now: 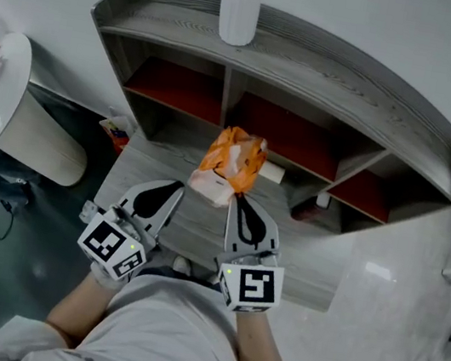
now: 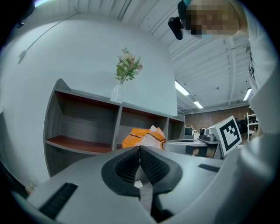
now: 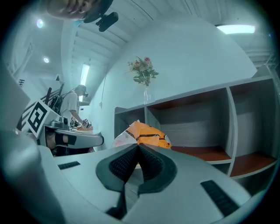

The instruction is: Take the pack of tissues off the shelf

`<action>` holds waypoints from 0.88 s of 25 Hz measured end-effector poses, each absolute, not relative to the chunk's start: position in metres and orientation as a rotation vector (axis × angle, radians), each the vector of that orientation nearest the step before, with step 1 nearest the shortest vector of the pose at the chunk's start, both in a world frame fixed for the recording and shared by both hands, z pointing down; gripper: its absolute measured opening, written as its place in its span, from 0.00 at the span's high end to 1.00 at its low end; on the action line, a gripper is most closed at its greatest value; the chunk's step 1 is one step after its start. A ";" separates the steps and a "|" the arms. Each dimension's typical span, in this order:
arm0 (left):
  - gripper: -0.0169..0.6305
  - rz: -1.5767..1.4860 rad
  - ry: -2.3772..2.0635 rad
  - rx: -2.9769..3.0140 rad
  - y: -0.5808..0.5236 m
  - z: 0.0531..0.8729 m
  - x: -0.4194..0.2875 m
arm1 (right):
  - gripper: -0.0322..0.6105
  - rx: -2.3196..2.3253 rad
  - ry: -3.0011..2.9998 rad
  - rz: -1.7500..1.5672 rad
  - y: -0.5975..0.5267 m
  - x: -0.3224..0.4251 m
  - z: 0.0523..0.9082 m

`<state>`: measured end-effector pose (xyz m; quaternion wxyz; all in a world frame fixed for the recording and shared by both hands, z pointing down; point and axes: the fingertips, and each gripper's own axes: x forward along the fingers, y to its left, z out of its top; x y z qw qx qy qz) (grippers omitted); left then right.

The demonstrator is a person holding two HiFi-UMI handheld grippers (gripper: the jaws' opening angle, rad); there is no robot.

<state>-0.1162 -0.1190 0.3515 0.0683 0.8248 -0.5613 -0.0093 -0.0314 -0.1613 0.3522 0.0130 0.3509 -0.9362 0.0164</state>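
The pack of tissues, orange with a pale lower end, sits on the grey ledge in front of the shelf's middle compartment. My left gripper is shut, its tip just left of the pack's lower end. My right gripper is shut too, its tip just right of that end. In the left gripper view the pack shows beyond the closed left gripper, a little to the right. The right gripper view has the pack straight behind the closed right gripper. I cannot tell whether either tip touches it.
The grey shelf unit has red-floored compartments and a white vase with flowers on top. A small pale box lies behind the pack. A white round table stands at the left. A person stands far off.
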 end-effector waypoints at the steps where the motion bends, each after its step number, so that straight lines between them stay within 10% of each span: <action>1: 0.95 -0.028 -1.687 2.485 -0.119 0.352 -0.115 | 0.92 1.081 -2.918 0.047 -0.160 -0.032 0.353; 22: 0.95 -0.024 -1.647 2.501 -0.149 0.358 -0.104 | 0.92 1.076 -2.919 0.044 -0.179 -0.022 0.359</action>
